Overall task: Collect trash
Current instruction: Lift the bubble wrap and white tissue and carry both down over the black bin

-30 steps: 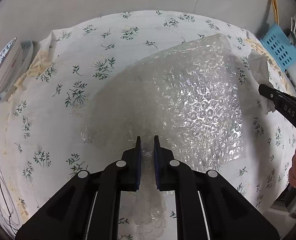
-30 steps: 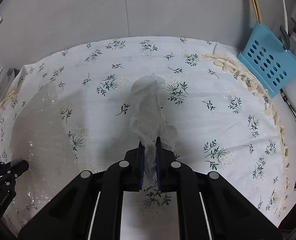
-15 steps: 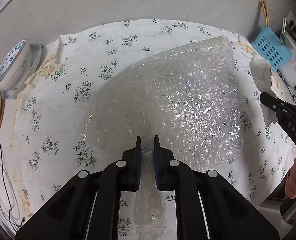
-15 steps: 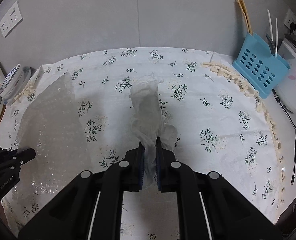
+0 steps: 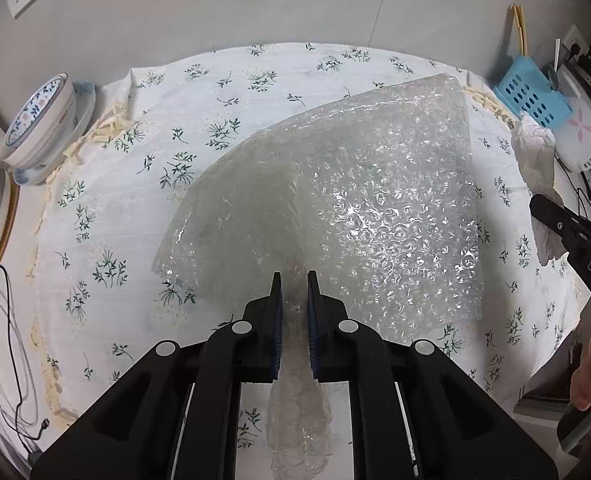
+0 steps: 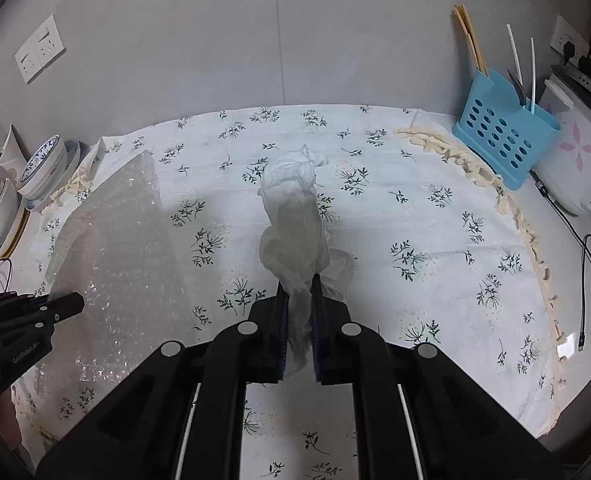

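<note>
The left gripper (image 5: 294, 286) is clamped on a gathered edge of the bubble wrap (image 5: 359, 208), which fans out ahead of it above the floral tablecloth (image 5: 107, 208). The right gripper (image 6: 298, 290) is clamped on a crumpled tissue (image 6: 293, 216), held up over the same cloth. Bowls (image 5: 41, 114) stand at the left edge, a blue basket (image 6: 503, 140) at the right.

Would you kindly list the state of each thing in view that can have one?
Left gripper: shut on the bubble wrap.
Bubble wrap: held by one edge, sheet spread out over the tablecloth.
Right gripper: shut on the tissue.
Tissue: crumpled, pinched at its lower end.
Bowls: stacked, tilted.
Blue caddy: upright, holding chopsticks.
</note>
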Demonstrator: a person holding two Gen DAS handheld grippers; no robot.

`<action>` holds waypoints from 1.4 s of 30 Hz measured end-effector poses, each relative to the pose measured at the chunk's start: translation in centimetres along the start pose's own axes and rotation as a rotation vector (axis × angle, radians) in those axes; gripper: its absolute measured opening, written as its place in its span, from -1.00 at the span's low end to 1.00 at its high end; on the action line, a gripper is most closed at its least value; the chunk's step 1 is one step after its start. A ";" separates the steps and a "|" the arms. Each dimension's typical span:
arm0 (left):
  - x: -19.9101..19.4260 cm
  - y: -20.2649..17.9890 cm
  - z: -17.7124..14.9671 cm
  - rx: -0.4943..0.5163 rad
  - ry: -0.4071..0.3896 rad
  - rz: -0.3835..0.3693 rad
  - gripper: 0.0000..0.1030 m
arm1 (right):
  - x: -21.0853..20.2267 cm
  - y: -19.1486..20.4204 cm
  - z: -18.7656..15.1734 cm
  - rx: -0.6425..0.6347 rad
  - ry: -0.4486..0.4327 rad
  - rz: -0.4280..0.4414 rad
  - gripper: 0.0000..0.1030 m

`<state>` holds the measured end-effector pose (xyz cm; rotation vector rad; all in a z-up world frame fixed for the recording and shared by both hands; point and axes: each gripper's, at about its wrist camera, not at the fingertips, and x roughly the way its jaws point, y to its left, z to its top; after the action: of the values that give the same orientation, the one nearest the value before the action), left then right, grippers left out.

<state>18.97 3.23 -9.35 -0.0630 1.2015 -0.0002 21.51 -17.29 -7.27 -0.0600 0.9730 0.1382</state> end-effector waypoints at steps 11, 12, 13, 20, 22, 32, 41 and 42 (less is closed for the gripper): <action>-2.5 -0.8 -0.7 0.014 -0.030 -0.009 -0.82 | -2.9 0.0 -1.0 -0.006 -0.029 0.003 -0.84; -2.6 -0.9 -0.8 0.015 -0.032 -0.009 -0.82 | -3.1 0.0 -1.1 -0.005 -0.033 0.003 -0.84; -2.8 -1.0 -0.9 0.016 -0.033 -0.009 -0.82 | -3.4 0.0 -1.3 -0.004 -0.037 0.005 -0.84; -3.9 -1.5 -1.9 0.020 -0.040 -0.011 -0.82 | -5.3 -0.1 -2.2 -0.009 -0.059 0.011 -0.84; -4.1 -1.6 -2.2 0.022 -0.042 -0.010 -0.82 | -5.8 -0.2 -2.5 -0.008 -0.063 0.016 -0.84; -5.3 -2.5 -4.3 0.013 -0.048 -0.007 -0.82 | -7.5 -0.8 -4.7 -0.026 -0.067 0.031 -0.84; -6.4 -3.5 -6.6 -0.001 -0.053 -0.004 -0.82 | -9.1 -1.5 -6.8 -0.042 -0.072 0.047 -0.84; -6.5 -3.6 -6.8 -0.003 -0.053 -0.003 -0.82 | -9.3 -1.5 -7.0 -0.044 -0.073 0.049 -0.84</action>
<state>10.37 -0.45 -5.52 -0.0672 1.1480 0.0003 10.82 -20.45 -3.55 -0.0707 0.8992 0.2057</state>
